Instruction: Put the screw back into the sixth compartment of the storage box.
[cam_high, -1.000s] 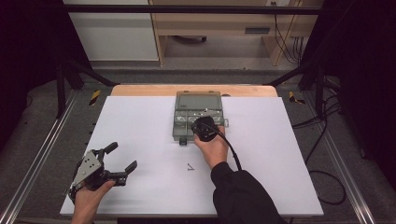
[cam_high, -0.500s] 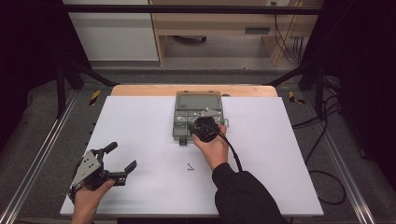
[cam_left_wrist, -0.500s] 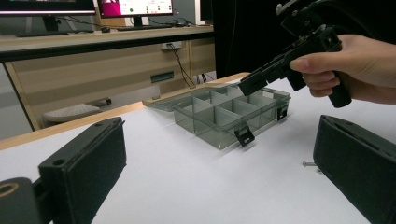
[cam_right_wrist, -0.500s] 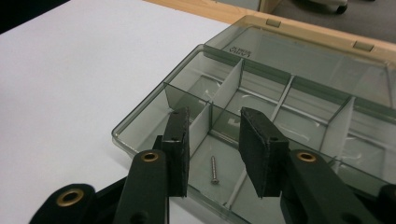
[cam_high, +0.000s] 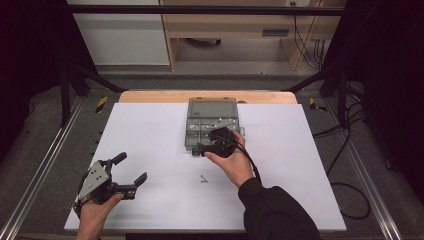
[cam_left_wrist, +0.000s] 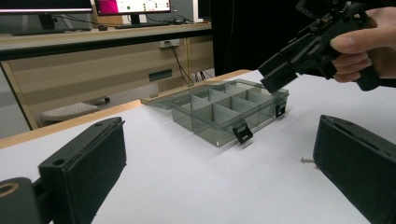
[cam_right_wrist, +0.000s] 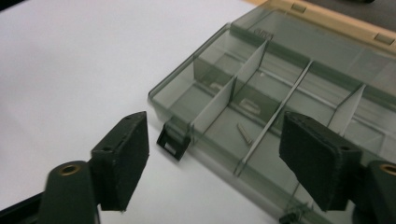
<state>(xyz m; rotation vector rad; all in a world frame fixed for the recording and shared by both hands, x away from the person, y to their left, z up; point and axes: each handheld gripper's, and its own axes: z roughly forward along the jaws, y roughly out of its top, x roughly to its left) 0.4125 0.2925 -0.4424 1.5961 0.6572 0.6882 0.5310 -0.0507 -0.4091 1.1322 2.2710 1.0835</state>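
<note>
Two grippers, fingers wide and empty: right gripper (cam_high: 202, 148) just opening over the compartment box (cam_high: 212, 116), left gripper (cam_high: 131, 176) beside a loose screw (cam_high: 203, 178).

A smoky grey see-through compartment box (cam_high: 210, 126) is set flat on the white worktop, at the far middle, with its lid (cam_high: 212, 107) thrown open and laid back towards the far edge. The tray is split by pale dividers into two rows of small compartments. Two black latches (cam_left_wrist: 242, 132) hang at its near wall. A small screw (cam_right_wrist: 243, 133) is seen lying in one near compartment, and small pale bits, too small to tell, are seen in those beside it. Another screw (cam_high: 203, 178) is left loose on the worktop, near the box on its near side, apart from it.
</note>
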